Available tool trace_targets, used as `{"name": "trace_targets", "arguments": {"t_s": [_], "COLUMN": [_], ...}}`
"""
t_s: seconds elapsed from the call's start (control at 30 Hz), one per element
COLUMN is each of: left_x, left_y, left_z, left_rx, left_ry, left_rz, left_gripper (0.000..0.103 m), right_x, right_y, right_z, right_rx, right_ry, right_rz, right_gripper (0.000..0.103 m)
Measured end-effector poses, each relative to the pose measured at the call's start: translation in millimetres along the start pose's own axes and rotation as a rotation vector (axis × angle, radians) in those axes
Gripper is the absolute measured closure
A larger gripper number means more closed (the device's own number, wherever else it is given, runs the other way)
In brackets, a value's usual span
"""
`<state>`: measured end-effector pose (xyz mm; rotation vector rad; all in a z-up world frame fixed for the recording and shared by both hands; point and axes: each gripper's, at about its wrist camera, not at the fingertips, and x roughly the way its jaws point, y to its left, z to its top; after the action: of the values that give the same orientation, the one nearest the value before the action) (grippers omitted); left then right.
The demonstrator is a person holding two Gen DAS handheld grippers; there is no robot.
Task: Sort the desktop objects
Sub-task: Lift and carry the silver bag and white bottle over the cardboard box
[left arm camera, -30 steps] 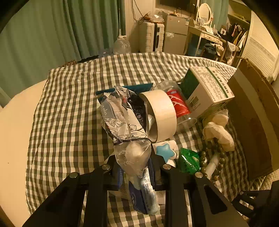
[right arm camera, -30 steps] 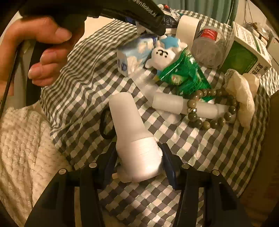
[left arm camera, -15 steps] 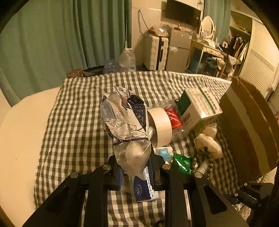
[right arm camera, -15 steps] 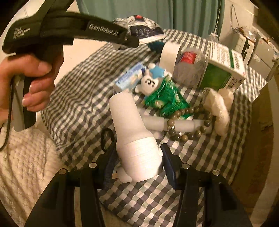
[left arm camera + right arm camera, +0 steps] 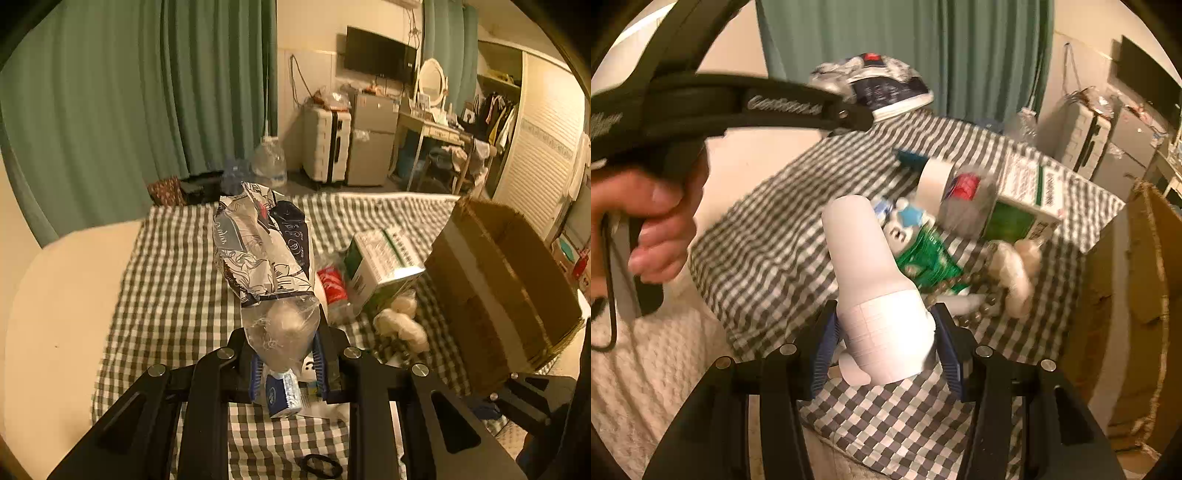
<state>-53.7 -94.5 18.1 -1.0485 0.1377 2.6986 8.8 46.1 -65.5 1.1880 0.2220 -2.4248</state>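
Note:
My left gripper (image 5: 284, 354) is shut on a crinkled snack bag (image 5: 262, 254) with a clear end, held up above the checkered cloth (image 5: 173, 288). The bag also shows in the right wrist view (image 5: 875, 81), sticking out of the left gripper. My right gripper (image 5: 886, 347) is shut on a white bottle (image 5: 871, 288), lifted above the cloth. On the cloth lie a green-and-white box (image 5: 380, 266), a tape roll (image 5: 932, 179), a clear jar with a red label (image 5: 964, 195), a green packet (image 5: 923, 258), a white star toy (image 5: 905, 221), beads and a cream cloth bundle (image 5: 1015, 269).
An open cardboard box (image 5: 506, 277) stands at the right of the table. A blue tissue pack (image 5: 282, 391) and a black hair tie (image 5: 319, 466) lie under the left gripper. Green curtains, a suitcase and a desk are behind. A white knitted blanket (image 5: 646, 369) is at the left.
Both grippers have risen well above the cloth with their loads. The table pile now looks smaller and farther, and the cardboard box has come more into view.

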Motion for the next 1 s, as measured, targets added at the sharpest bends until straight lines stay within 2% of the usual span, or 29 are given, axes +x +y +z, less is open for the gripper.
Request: {"name": "trace_targets", "arguments": {"t_s": [0.37, 0.67, 1.0], "left_x": [-63, -114, -130], "left_y": [-17, -25, -46], "left_z": [15, 23, 30], "left_rx": [-0.011, -0.045, -0.029], "left_ry": [-0.116, -0.244, -0.291], "left_rz": [0.026, 0.103, 0.088], "left_gripper": [0.080, 0.080, 0.080], "right_x": [-57, -101, -133], "right_y": [-2, -11, -21], "right_z": [7, 8, 13], "right_rx": [0.052, 0.099, 0.138], "right_ry": [-0.152, -0.282, -0.387], "right_rz": [-0.047, -0.058, -0.095], "right_gripper": [0.054, 0.053, 0.053]}}
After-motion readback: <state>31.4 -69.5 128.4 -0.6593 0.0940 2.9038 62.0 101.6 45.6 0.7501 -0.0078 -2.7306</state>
